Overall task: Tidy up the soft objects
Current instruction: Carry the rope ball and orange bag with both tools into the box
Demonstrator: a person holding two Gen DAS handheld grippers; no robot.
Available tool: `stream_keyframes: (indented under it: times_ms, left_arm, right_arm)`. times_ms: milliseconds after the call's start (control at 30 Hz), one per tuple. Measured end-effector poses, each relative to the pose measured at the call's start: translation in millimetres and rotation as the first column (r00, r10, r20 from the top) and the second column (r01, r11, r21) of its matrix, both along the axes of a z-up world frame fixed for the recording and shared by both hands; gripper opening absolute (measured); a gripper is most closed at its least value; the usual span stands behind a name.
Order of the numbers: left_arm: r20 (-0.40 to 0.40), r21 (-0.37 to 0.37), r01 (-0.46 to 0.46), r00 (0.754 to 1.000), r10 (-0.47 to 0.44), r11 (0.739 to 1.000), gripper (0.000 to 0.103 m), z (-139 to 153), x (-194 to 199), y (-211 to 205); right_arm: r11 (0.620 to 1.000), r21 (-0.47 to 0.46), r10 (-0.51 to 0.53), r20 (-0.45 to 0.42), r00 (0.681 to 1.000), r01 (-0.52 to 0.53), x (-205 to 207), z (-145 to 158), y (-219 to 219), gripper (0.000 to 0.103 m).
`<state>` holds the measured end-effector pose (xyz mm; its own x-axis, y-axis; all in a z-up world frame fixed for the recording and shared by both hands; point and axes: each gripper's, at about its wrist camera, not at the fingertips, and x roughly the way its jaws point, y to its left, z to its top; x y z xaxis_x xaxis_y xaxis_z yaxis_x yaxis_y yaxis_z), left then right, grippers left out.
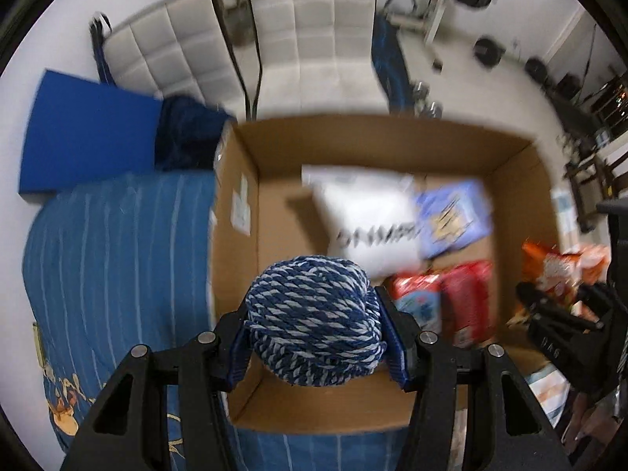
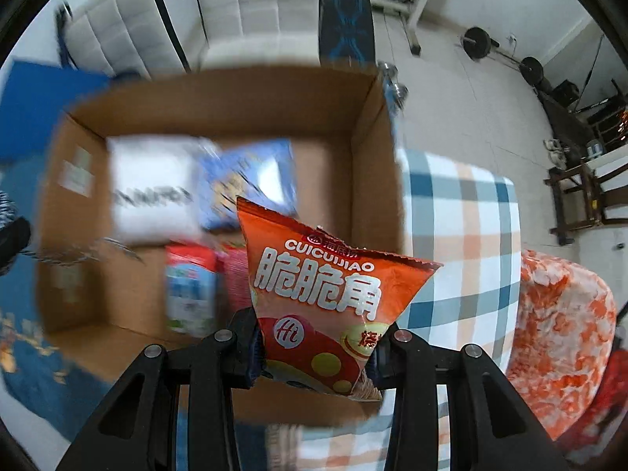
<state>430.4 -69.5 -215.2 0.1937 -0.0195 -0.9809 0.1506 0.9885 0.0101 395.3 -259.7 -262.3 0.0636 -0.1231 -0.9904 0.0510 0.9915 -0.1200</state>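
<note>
Between the pads of the left hand-held gripper (image 1: 316,324) sat a ball of blue-and-white rope (image 1: 314,316), clamped from both sides and hanging over the near left corner of an open cardboard box (image 1: 239,212). The right hand-held gripper (image 2: 316,347) was closed on the lower part of an orange snack bag (image 2: 322,294), which stood upright above the box's near right side. Farther in, on the box floor, lay two red packets (image 1: 443,298) side by side, and beyond them a white pillow pack (image 1: 369,216) touching a light blue packet (image 1: 451,216); all were blurred. To the left of the box lay a blue striped blanket (image 1: 117,259), to its right a checked cloth (image 2: 459,243) and an orange-and-white cushion (image 2: 561,341). Behind the box stood white padded chairs (image 1: 314,27), with weights (image 2: 477,41) on the floor beyond.
</note>
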Motion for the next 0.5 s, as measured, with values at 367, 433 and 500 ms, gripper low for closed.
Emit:
stream_keyframes:
  times_ms: [367,433,500]
  left_arm:
    - [-0.227,0.011,0.013,0.974,-0.01,1.0,0.053,-87,6,-6]
    - [-0.244,0.002,0.015,0.97,-0.014,1.0,0.053,-92,8,-11]
    - [-0.256,0.002,0.018,0.966,-0.017,1.0,0.053,-97,9,-12]
  right_arm:
    - [0.98,-0.174,0.06,-0.186,0.981,-0.093,9,-83,21,0.042]
    - [0.985,-0.143,0.063,-0.2,0.978,-0.093,12,-85,26,0.042]
    - [0.991,-0.102,0.057,-0.216,0.975,-0.081,15,-89,29,0.042]
